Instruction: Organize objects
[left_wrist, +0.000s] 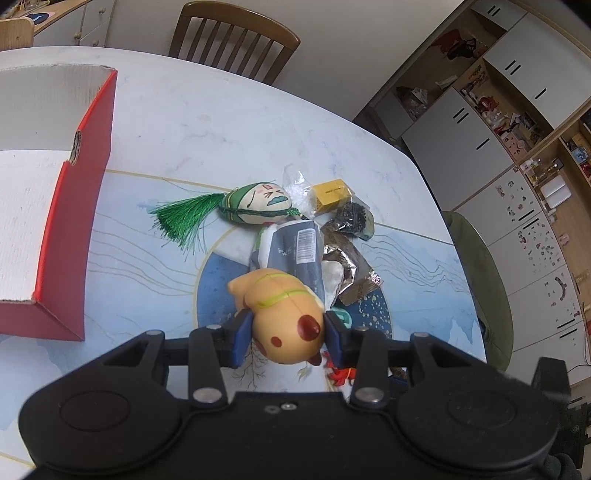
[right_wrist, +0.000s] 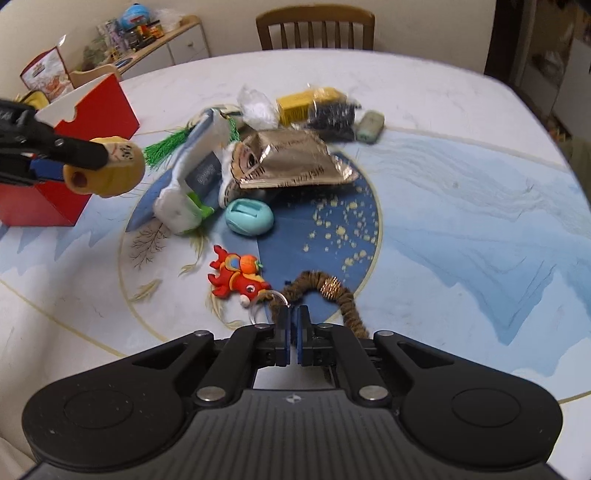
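Gripping a yellow toy (left_wrist: 286, 317) above the bench (left_wrist: 221, 122), the left tongs (left_wrist: 288, 338) carry it toward the red box (left_wrist: 79, 206); the right tongs (right_wrist: 294, 334) are nearly closed, holding nothing.

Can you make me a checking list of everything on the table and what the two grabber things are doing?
Surface: white table with a blue and gold painted pattern.
Job's things: red box, open, at the left; orange squishy toy held above the table; pile in the middle with a green-tasselled doll, yellow box, foil packet, teal egg-shaped case, red lobster charm, brown twisted cord.
Clutter: clear plastic bag in the pile.
Grippers: left gripper clamps the squishy toy; right gripper nearly closed, beside the cord; whether it pinches anything is unclear.
Cables: nothing seen.
Surroundings: wooden chair, cupboards.
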